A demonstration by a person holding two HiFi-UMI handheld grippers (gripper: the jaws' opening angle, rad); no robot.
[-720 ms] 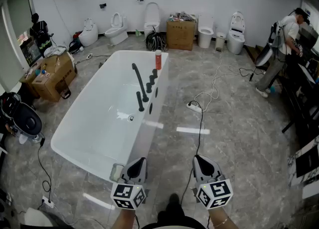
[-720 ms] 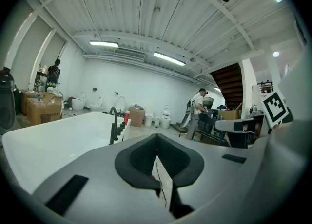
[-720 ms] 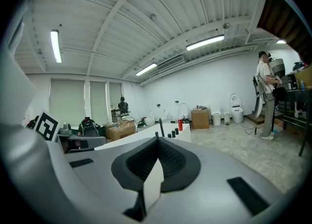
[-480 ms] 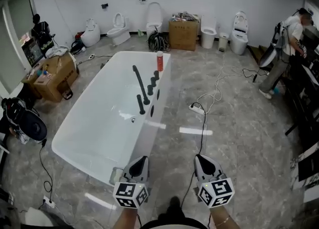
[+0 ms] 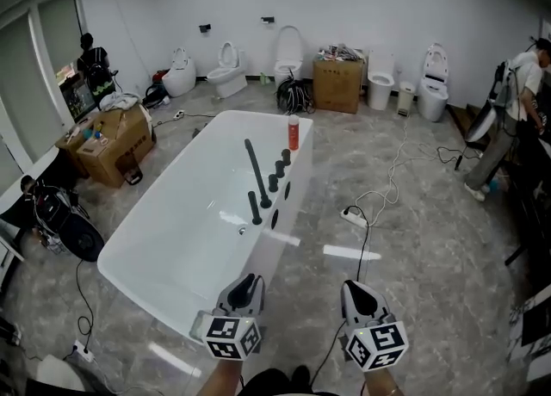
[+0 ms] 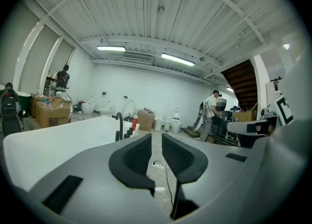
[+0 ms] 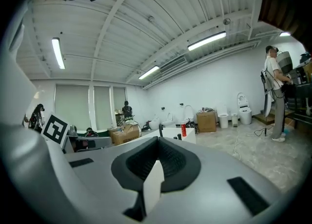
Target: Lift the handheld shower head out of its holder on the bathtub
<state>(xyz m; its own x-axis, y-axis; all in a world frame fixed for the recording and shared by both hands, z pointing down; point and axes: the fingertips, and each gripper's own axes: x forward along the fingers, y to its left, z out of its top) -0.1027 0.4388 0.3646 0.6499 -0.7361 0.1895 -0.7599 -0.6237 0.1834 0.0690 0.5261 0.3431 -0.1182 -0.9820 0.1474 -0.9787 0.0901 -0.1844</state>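
Well away, shower head (image 5: 255, 207) stands on bathtub (image 5: 164, 189) rim; left tongs (image 5: 249, 283) ajar, right tongs (image 5: 356, 287) closed, both empty.

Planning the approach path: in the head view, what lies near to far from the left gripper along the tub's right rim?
left gripper → short black post → three black knobs → red bottle → cardboard box

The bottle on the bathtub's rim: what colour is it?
The bottle is red; head view shows it best.
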